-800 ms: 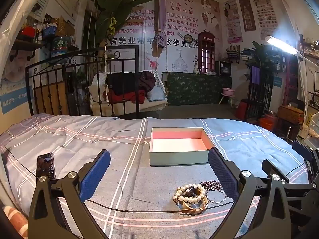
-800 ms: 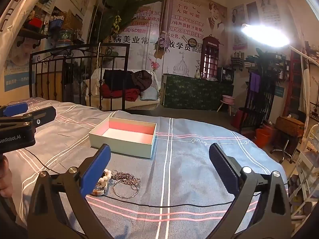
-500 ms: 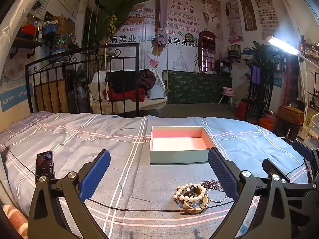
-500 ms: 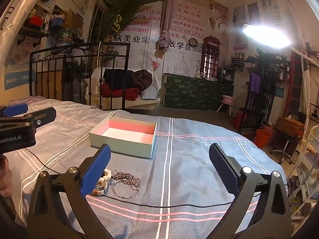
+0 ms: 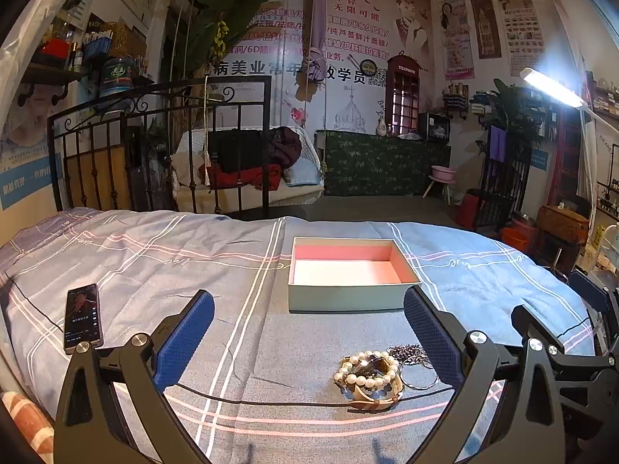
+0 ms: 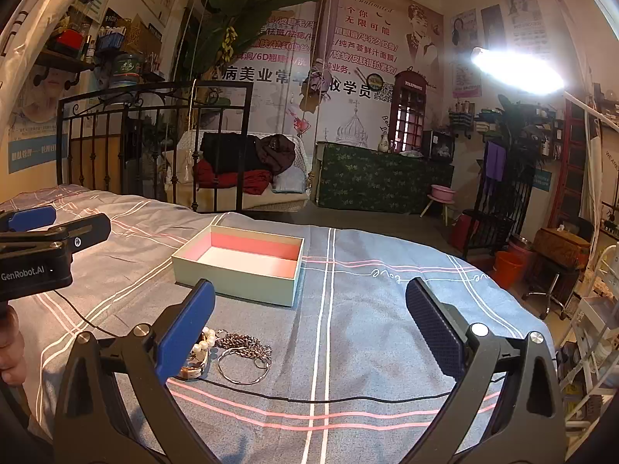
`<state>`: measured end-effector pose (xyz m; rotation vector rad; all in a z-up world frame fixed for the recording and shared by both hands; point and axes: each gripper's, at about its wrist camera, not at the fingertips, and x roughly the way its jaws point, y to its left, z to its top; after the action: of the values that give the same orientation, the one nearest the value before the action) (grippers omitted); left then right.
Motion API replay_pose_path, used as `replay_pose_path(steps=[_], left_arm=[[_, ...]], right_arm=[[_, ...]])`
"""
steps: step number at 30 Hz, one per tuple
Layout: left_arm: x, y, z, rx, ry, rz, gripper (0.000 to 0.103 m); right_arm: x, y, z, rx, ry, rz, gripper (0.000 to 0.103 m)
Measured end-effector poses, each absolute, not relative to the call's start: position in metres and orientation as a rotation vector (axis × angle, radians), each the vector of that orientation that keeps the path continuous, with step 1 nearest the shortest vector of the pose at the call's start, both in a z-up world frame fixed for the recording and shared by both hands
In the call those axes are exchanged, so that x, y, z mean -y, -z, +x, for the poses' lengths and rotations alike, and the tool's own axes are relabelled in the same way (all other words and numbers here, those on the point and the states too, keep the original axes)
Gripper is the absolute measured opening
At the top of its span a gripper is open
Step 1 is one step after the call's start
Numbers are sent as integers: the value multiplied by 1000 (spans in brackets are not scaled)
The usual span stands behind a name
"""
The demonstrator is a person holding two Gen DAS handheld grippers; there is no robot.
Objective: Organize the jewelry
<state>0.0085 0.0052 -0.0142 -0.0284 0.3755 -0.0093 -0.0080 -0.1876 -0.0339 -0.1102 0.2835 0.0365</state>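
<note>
Little has been shifted since the earlier frames: both views have been lifted only slightly, and the jewelry is unmoved. From the left wrist, the left gripper (image 5: 307,342) is seen with its fingers spread fully and nothing held; a pearl bracelet (image 5: 367,371) is heaped with a chain (image 5: 408,351) and a metal ring (image 5: 419,375) on the bed (image 5: 135,255) near its front edge, just beside the right finger. An open box (image 5: 350,299), pink-lined and empty, is set further toward the foot edge, its long axis across the view, presumably as the place meant for the pieces. A phone (image 5: 82,319) lies toward the left edge. From the right wrist, the right gripper (image 6: 309,342) is likewise held wide and empty, the heap lying by its left finger, the box angled beyond.
</note>
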Motion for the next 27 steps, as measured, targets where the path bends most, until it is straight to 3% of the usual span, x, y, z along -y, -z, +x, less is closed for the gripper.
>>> replay_pose_path(steps=[27], left_arm=[[-4,13,11,-402,24,-23,97]], right_arm=[[184,33,-3,-294,-36,-112,97]])
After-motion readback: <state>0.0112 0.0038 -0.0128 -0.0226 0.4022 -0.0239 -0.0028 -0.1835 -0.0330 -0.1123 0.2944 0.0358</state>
